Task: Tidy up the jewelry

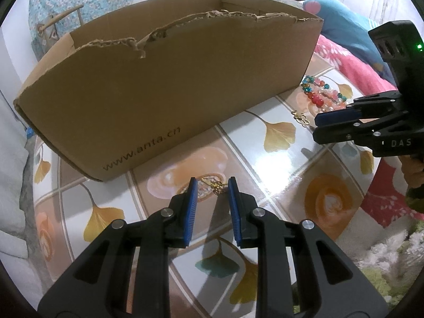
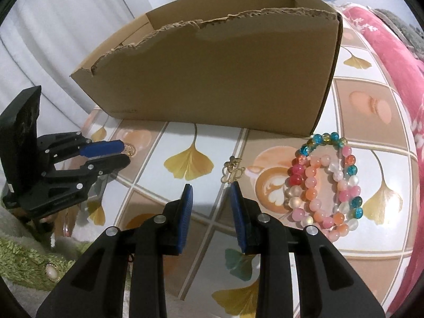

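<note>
Left gripper (image 1: 212,185) jaws apart around a gold chain piece (image 1: 217,185) on the counter (image 1: 278,169); right gripper (image 2: 210,188) open, empty, near gold butterfly charm (image 2: 233,171), bead bracelets (image 2: 328,182) beside cardboard box (image 2: 212,74).

"www.anta.cn" — cardboard box (image 1: 169,92); "DAS" — right claw (image 1: 315,124)

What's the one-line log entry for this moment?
left gripper: open over gold chain | right gripper: open near gold brooch | bead bracelets: on table

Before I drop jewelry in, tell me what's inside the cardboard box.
Only the bare inner walls of the cardboard box show over its torn front edge. Its floor is hidden behind the front wall, so any contents cannot be seen from either view.
</note>
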{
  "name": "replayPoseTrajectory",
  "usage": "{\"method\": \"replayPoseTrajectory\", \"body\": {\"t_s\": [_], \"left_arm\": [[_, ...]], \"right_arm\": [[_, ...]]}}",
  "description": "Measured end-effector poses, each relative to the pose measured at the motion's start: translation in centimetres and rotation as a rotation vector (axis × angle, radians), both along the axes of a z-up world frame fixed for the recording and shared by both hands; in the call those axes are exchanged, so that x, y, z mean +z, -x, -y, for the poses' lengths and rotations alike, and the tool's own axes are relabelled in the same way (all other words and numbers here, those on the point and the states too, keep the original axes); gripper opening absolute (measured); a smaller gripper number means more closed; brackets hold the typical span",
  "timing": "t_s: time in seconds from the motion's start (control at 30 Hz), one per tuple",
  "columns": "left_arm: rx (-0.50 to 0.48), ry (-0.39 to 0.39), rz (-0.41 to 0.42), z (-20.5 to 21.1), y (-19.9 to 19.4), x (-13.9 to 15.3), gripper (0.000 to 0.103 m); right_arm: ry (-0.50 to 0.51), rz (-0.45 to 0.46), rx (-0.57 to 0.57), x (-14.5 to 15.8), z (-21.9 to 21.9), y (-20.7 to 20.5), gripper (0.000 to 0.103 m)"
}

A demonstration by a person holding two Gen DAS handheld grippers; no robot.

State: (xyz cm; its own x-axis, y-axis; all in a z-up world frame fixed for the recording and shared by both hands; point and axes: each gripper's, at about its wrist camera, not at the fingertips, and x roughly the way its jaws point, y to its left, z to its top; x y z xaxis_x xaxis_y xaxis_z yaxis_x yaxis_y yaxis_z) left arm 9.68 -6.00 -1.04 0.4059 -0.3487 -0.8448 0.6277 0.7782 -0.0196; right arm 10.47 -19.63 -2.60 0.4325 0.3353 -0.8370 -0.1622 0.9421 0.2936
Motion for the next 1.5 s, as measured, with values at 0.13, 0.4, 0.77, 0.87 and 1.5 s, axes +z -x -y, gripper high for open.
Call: {"method": "replayPoseTrajectory", "body": {"t_s": [0.13,0.4,0.77,0.87,1.5], "left_arm": [[-0.015,-0.019,0.007,0.3,0.0,-0.1,0.022],[-0.042,-0.049,0.025,1.3,0.4,-0.1,0.004],[-0.035,-0.007,0.056,0.9,0.9,1.0,0.002],[-0.033,-0.012,0.055,0.9,0.8,0.9,0.002],[-0.013,-0.023,0.027,0.8,0.3,0.1,0.002]], "right_arm": [[-0.007,-0.005,-0.014,-0.1,0.4,0.1,0.029],[-0.015,-0.009,-0.034,-0.3,0.3,-0.3,0.029],[0.054,0.026,-0.064,0.4,0.5,-0.2,0.029],[0.117,0.036,-0.044,0.2,-0.1,-0.5,0.029],[0.278,0.037,-0.095,0.1,-3.5,-1.5,0.016]]}}
